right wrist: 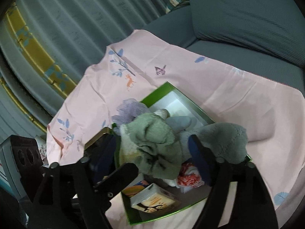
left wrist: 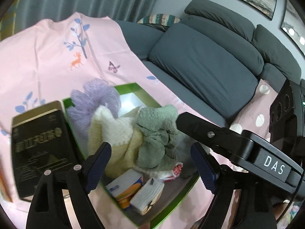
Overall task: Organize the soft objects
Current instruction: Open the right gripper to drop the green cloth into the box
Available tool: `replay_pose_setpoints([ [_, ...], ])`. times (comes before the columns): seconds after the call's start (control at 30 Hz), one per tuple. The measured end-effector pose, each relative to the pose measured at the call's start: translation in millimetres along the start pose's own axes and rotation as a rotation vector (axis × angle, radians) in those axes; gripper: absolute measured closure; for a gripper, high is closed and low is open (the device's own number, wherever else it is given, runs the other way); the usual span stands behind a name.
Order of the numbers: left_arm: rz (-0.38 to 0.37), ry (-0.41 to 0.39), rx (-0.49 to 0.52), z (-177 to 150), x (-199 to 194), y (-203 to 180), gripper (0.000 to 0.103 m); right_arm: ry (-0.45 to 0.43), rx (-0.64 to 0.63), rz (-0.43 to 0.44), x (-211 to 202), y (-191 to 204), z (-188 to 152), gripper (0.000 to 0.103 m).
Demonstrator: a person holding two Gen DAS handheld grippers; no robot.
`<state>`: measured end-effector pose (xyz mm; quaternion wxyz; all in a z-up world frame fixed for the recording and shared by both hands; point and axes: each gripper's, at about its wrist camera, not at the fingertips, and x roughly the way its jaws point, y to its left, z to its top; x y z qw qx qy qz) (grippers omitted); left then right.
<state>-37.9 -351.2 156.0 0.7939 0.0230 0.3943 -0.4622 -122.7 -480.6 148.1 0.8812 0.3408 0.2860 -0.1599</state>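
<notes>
An open green box (left wrist: 131,86) (right wrist: 164,87) lies on a pink printed cloth (left wrist: 38,57) and holds a heap of soft things. In it are a fluffy purple piece (left wrist: 95,99), a cream and beige towel (left wrist: 118,139), a green towel (left wrist: 156,129) (right wrist: 152,143), a grey knit cloth (right wrist: 225,139) and a red-and-white cloth (left wrist: 176,168) (right wrist: 188,177). My left gripper (left wrist: 150,152) is open over the heap, with its pads clear of the towels. My right gripper (right wrist: 152,158) is also open; the green towel bulges between its fingers, untouched by the pads. One finger (left wrist: 200,129) of the right gripper crosses the left wrist view.
Two small tissue packs (left wrist: 146,194) (right wrist: 156,200) lie in the near end of the box. A black tin (left wrist: 38,147) stands against the box's left side. A grey sofa (left wrist: 200,72) (right wrist: 247,19) lies beyond, with grey curtains (right wrist: 76,19) behind the pink cloth.
</notes>
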Motion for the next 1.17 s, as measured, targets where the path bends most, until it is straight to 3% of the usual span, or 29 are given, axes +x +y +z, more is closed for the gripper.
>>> replay_pose_setpoints([
  [0.27,0.060,-0.055,0.025,1,-29,-9,0.017,-0.071,-0.024,-0.030,-26,9,-1,0.014],
  [0.7,0.116,-0.053,0.011,0,-42,-9,0.017,-0.113,-0.025,-0.126,-45,7,-7,0.012],
  [1.17,0.106,-0.058,0.013,-2,-45,-9,0.017,-0.114,-0.027,-0.136,-47,7,-10,0.011],
])
